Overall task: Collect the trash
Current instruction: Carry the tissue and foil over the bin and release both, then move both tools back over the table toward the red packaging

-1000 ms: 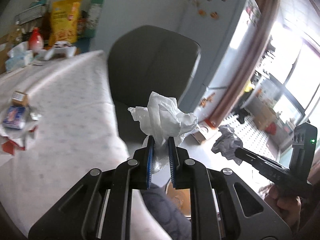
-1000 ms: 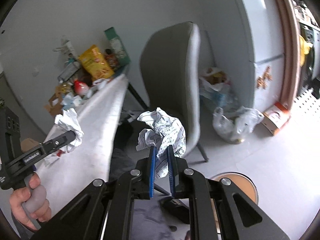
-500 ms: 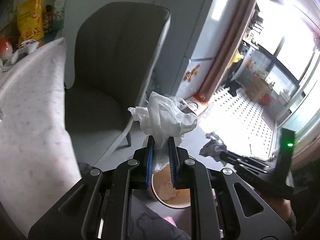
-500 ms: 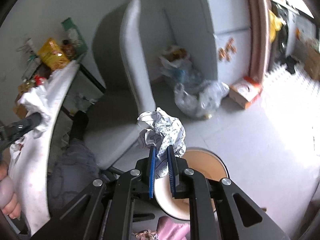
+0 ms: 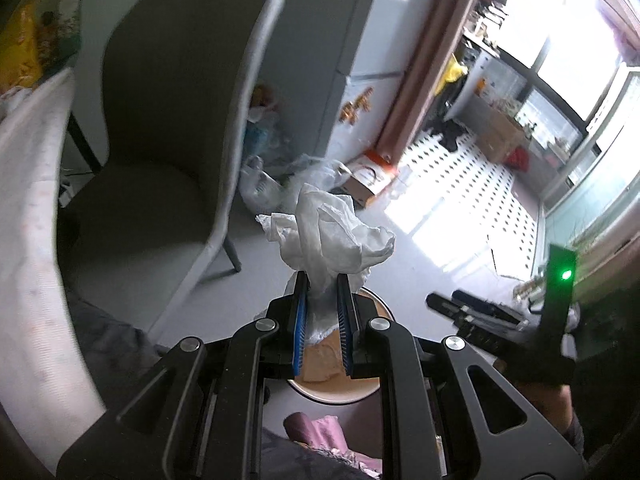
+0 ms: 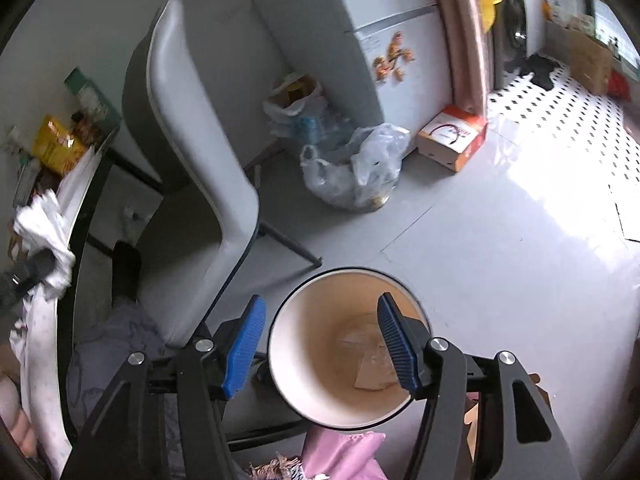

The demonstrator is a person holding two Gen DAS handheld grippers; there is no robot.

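Observation:
My left gripper (image 5: pixel 322 280) is shut on a crumpled white tissue (image 5: pixel 328 236) and holds it above the round tan bin (image 5: pixel 340 390) on the floor. It also shows at the left of the right wrist view (image 6: pixel 44 224). My right gripper (image 6: pixel 320 332) is open and empty, with its jaws spread wide over the bin (image 6: pixel 316 364). Some crumpled paper (image 6: pixel 372 368) lies at the bottom of the bin. In the left wrist view the right gripper (image 5: pixel 444 306) is at the right, beside the bin.
A grey chair (image 6: pixel 200 152) stands left of the bin, beside the white-clothed table (image 5: pixel 28 240). Plastic bags (image 6: pixel 356 172) and an orange-white box (image 6: pixel 452 136) lie on the floor by the fridge (image 6: pixel 384 40). Pink fabric (image 6: pixel 340 452) lies just below the bin.
My right gripper has opened and the patterned paper ball has left it. Both grippers have swung down from the table toward the bin. The left still holds the tissue.

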